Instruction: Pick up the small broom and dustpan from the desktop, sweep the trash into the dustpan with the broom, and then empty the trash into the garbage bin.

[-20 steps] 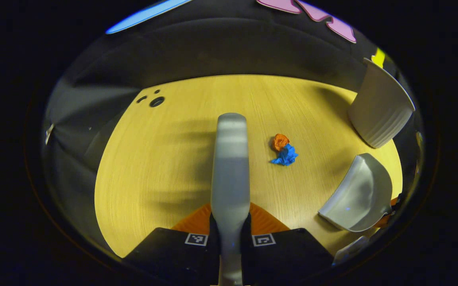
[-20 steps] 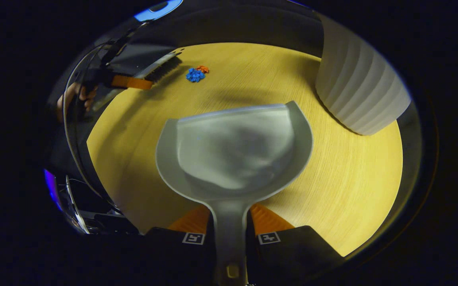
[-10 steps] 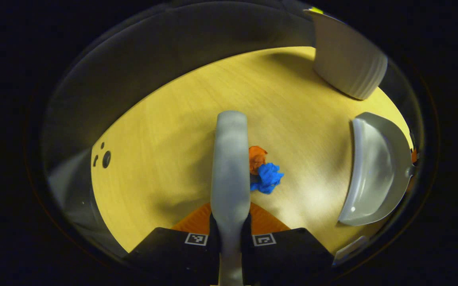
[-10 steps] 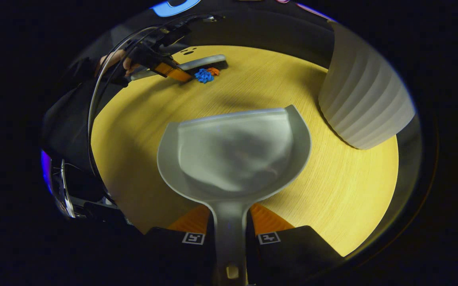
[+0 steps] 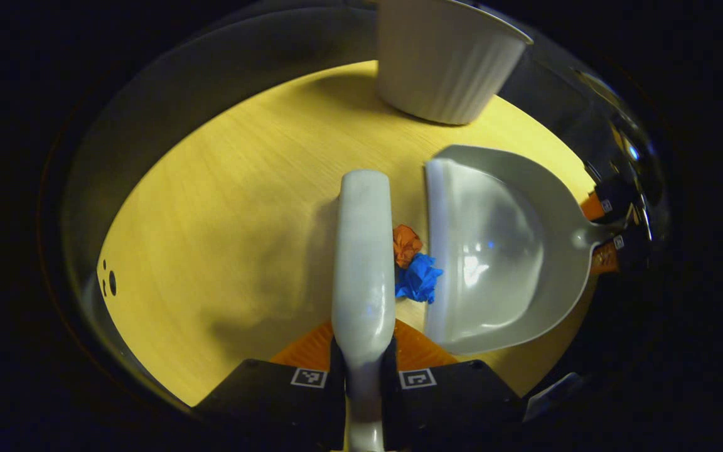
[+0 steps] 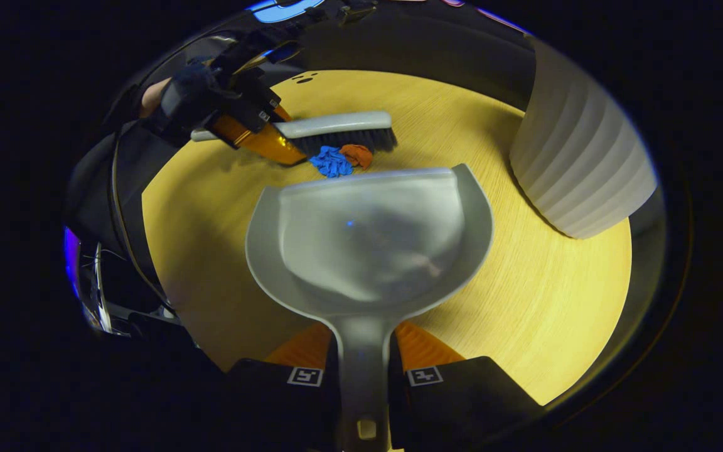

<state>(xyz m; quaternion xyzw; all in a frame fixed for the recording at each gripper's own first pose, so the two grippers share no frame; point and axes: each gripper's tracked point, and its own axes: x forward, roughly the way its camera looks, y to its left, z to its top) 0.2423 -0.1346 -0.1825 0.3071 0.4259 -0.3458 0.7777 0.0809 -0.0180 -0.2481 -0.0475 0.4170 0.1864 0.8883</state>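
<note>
- The left gripper (image 5: pixel 363 376) has its jaws closed on the handle of the broom (image 5: pixel 363 251); in the left gripper view the bristles are hidden under the broom's back.
- In the right gripper view the bristles (image 6: pixel 346 140) are visible, touching the orange paper ball (image 6: pixel 358 155) and just beside the blue paper ball (image 6: pixel 331 162).
- Both balls lie on the worktop (image 5: pixel 230 207) between the broom and the front edge of the dustpan (image 6: pixel 368 232).
- The right gripper (image 6: pixel 364 376) holds the dustpan handle between its jaws; the end of the handle is cut off at the bottom.
- The white ribbed bin (image 5: pixel 440 59) stands near the dustpan; its top is cut off.
- The hand (image 6: pixel 151 97) behind the left gripper is mostly hidden.
</note>
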